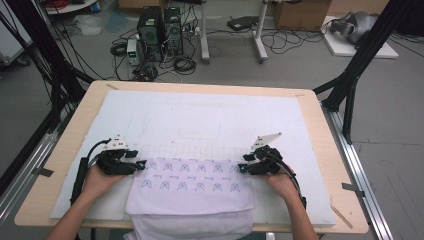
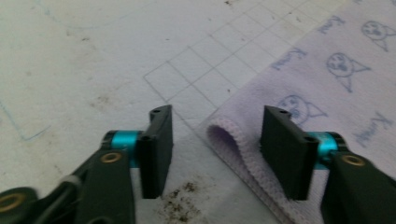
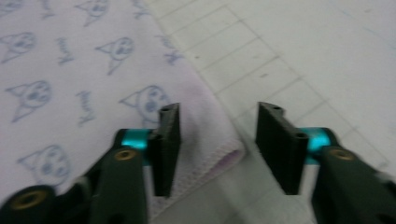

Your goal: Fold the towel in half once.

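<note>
Two grippers, one towel [image 1: 190, 186], so here's where I'm at. The towel is a pale lilac terry thing printed with little blue cat faces and scribbly script. It lies on the near half of the table, folded over on itself, with its near end hanging off the table's front edge. Under it is a white felt-like mat [image 1: 200, 117], a bit fuzzy and stained, with a thin pencil-style grid [image 2: 205, 70] drawn across it. The mat covers most of a light wood tabletop [image 1: 320, 120] with rounded corners.

My left gripper [image 1: 141, 164] sits at the towel's far left corner. Its flat black jaws stand about half open, with the soft rolled fold of that corner lying loose between them, closer to one pad. Nothing pinched; the pads aren't pressing on it. You can see the stitched hem curling round there, and some brown crumbly specks on the mat right below.

My right gripper [image 1: 241, 168] is at the far right corner, same deal: ribbed black pads parted to a middling gap, and the hemmed corner pokes in beside one pad while bare mat shows by the other. No grip there either.

Both have teal collars behind the pads and brass-coloured rivets.
</note>
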Motion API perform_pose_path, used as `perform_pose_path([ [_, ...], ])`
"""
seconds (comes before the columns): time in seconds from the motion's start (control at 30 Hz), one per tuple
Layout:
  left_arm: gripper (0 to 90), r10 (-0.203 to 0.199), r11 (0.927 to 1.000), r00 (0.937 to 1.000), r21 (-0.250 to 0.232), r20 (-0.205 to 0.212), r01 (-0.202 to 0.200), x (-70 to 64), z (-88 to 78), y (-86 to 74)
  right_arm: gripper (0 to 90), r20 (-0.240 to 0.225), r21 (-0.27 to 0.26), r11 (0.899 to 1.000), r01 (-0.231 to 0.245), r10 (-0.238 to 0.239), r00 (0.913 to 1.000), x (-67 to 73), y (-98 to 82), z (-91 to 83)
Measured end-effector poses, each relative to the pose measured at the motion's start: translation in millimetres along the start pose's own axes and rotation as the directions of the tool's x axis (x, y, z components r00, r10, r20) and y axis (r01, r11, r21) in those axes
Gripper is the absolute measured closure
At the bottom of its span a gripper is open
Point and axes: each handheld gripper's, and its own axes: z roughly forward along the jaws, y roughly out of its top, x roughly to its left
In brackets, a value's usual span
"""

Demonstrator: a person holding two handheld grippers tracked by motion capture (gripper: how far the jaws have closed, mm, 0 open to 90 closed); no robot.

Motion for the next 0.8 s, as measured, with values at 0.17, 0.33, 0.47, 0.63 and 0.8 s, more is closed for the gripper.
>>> perform_pose_path([
  [0.17,84.3,0.061,0.9981,0.9981,0.007,0.012,-0.061,-7.3,-1.6,4.1,84.3,-0.092,0.001,1.000,0.007,-0.007,0.9957,3.6,2.0,3.5],
  [0.33,86.6,0.051,0.9985,0.9962,-0.015,-0.070,-0.052,0.7,1.2,20.2,86.0,-0.033,0.021,0.999,0.035,-0.034,0.9989,-1.5,13.8,1.9],
  [0.47,86.7,0.045,0.9966,0.9879,-0.062,-0.149,-0.055,13.6,0.5,55.4,86.2,0.054,-0.019,1.000,0.025,-0.024,0.9983,-19.9,35.5,-9.1],
  [0.63,86.7,0.038,0.9927,0.9704,-0.102,-0.239,-0.064,38.3,-9.2,113.8,86.2,0.153,-0.084,0.996,0.018,-0.005,0.9881,-45.7,73.5,-34.6],
  [0.8,86.7,0.066,0.9836,0.9505,-0.140,-0.304,-0.113,51.3,-28.7,165.9,86.3,0.229,-0.099,0.993,0.071,-0.047,0.9724,-61.7,125.0,-65.6],
])
